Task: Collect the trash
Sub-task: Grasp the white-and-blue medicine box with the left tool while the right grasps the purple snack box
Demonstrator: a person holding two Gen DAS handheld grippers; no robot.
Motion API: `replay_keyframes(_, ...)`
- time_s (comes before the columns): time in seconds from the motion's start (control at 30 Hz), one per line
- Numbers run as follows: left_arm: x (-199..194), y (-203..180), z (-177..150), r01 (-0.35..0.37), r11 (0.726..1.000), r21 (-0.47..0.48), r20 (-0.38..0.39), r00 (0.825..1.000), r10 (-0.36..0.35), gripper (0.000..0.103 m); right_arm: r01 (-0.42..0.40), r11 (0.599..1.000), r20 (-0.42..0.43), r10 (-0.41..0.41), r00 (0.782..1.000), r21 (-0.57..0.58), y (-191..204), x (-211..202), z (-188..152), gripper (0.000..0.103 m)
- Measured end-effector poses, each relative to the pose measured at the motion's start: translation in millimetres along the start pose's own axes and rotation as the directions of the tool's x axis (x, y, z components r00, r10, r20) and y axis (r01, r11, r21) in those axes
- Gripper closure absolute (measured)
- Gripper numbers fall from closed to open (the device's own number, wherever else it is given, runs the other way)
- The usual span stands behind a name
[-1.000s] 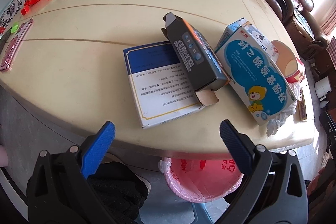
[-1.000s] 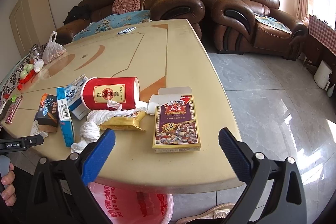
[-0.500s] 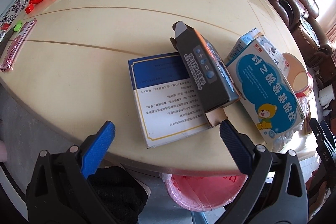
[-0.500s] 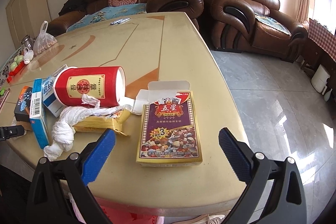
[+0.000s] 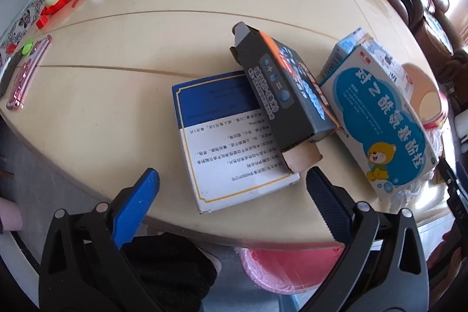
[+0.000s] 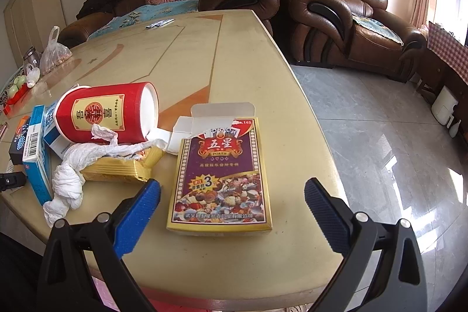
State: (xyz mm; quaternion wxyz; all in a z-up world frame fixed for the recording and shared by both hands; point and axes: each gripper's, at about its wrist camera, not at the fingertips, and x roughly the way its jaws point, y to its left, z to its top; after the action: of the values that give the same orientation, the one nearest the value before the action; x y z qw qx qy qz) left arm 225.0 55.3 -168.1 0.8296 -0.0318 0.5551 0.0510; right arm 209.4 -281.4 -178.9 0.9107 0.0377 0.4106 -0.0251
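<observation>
— Grippers first: what are yours doing?

— Your left gripper (image 5: 232, 189) is spread wide and grasps nothing; it hangs at the lower middle of its frame, just short of the flat blue-and-white box (image 5: 231, 142). Your right gripper (image 6: 232, 201) is equally wide and empty, its fingers straddling the near end of the playing-card box (image 6: 220, 174).

— Why there?

— Likely because each lines up with the nearest piece at the table (image 6: 181, 60) edge, and the pink-lined bin (image 5: 289, 268) sits right below, at bottom centre, so you can drop things straight in.

— And the count?

— I count five boxes: the flat one, a dark box (image 5: 285, 95) leaning across it, the bear-printed box (image 5: 380, 119), a smaller carton (image 5: 348, 46) behind that, and the card box. Then one red paper cup (image 6: 108, 113) on its side, one twisted tissue (image 6: 79, 168), one gold wrapper (image 6: 122, 168).
</observation>
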Motion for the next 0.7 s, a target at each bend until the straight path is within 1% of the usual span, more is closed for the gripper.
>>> replay_keyframes(0.03, -1, -1, -1, -0.012, 1.000, 0.015, 0.012, 1.000, 0.012, 0.005, -0.002, 1.000, -0.001, 0.002, 1.000, 0.002, 0, 0, 0, 0.006)
replay_keyframes(0.13, 0, 3, 2, 0.012, 1.000, -0.018, 0.007, 1.000, -0.012, 0.005, 0.000, 1.000, 0.000, 0.000, 1.000, 0.003, -2, 0, 0, 0.006)
replay_keyframes(0.23, 3, 1, 4, -0.015, 1.000, -0.012, 0.000, 1.000, 0.015, 0.005, 0.002, 1.000, -0.003, -0.002, 1.000, 0.006, -3, 1, -1, 0.006)
replay_keyframes(0.37, 3, 1, 3, -0.012, 1.000, -0.018, 0.003, 1.000, 0.012, 0.005, 0.006, 1.000, -0.003, -0.005, 1.000, 0.009, -4, 3, -1, 0.006)
replay_keyframes(0.47, 3, 1, 3, -0.008, 1.000, -0.021, -0.001, 1.000, 0.008, 0.005, 0.025, 1.000, -0.002, -0.025, 1.000, -0.014, 0, 5, -1, 0.007)
replay_keyframes(0.57, 4, 4, 4, -0.004, 1.000, -0.026, -0.004, 1.000, 0.004, 0.006, 0.038, 0.999, 0.007, -0.038, 0.999, -0.036, 4, 4, -2, 0.012)
replay_keyframes(0.67, 4, 5, 5, -0.007, 1.000, -0.025, -0.015, 1.000, 0.007, 0.008, 0.035, 0.998, 0.016, -0.034, 0.999, -0.043, 6, 3, -2, 0.023)
replay_keyframes(0.7, 4, 5, 6, -0.010, 1.000, -0.028, -0.017, 1.000, 0.009, 0.010, 0.033, 0.999, 0.018, -0.032, 0.999, -0.044, 7, 2, -3, 0.027)
